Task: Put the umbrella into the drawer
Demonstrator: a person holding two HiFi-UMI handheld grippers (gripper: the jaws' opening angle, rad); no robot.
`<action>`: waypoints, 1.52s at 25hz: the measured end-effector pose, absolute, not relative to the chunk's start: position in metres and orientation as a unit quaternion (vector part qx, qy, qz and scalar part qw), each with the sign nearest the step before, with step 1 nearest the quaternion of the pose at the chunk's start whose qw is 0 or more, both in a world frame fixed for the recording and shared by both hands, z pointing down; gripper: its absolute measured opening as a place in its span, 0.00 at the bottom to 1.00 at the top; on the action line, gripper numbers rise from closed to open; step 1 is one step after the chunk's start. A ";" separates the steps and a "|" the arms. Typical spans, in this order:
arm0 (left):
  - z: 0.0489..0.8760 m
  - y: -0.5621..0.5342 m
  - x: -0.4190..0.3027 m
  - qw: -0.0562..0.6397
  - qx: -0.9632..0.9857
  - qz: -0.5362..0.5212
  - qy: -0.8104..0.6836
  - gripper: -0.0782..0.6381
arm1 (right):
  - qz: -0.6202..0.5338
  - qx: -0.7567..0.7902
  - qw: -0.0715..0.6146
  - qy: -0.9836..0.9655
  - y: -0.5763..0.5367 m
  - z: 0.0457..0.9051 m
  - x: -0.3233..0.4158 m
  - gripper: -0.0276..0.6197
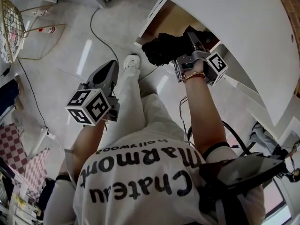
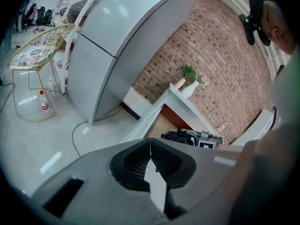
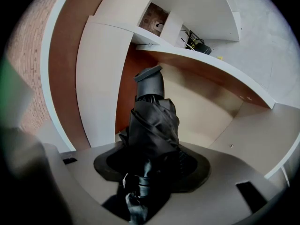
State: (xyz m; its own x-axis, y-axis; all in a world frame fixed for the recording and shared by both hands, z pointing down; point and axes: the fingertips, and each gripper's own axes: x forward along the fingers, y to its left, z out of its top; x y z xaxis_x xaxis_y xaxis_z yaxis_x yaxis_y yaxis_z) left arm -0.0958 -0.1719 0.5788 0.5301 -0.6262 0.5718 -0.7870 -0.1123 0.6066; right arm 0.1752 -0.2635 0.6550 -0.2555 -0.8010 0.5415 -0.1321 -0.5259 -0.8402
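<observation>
Right gripper (image 3: 152, 168) clamps umbrella (image 3: 153, 118) at open drawer (image 3: 220, 111); fridge (image 2: 117, 41) nearby.

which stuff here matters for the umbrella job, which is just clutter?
Job: umbrella, gripped in right tongs; open drawer.
Clutter: fridge, bottle, wire stand, plant, floor cable.

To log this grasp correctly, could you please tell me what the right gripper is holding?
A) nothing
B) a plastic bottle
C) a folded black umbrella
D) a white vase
C: in its own view, the right gripper has its jaws closed on the folded black umbrella.
</observation>
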 end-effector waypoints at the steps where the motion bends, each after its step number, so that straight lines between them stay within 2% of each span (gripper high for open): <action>1: 0.581 -0.172 -0.095 0.467 0.740 0.086 -0.477 0.13 | -0.672 -0.560 0.245 0.417 -0.264 0.657 0.176 0.40; 38: 0.636 -0.189 -0.109 0.473 0.724 0.074 -0.497 0.13 | -0.650 -0.630 0.231 0.356 -0.296 0.732 0.196 0.40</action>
State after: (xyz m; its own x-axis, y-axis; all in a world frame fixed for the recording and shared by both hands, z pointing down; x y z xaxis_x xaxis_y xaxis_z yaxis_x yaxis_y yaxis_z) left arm -0.1089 -0.1890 0.6365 0.4947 -0.6499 0.5770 -0.7897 -0.0589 0.6107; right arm 0.1961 -0.2963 0.7323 -0.0981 -0.7493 0.6549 -0.1481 -0.6398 -0.7542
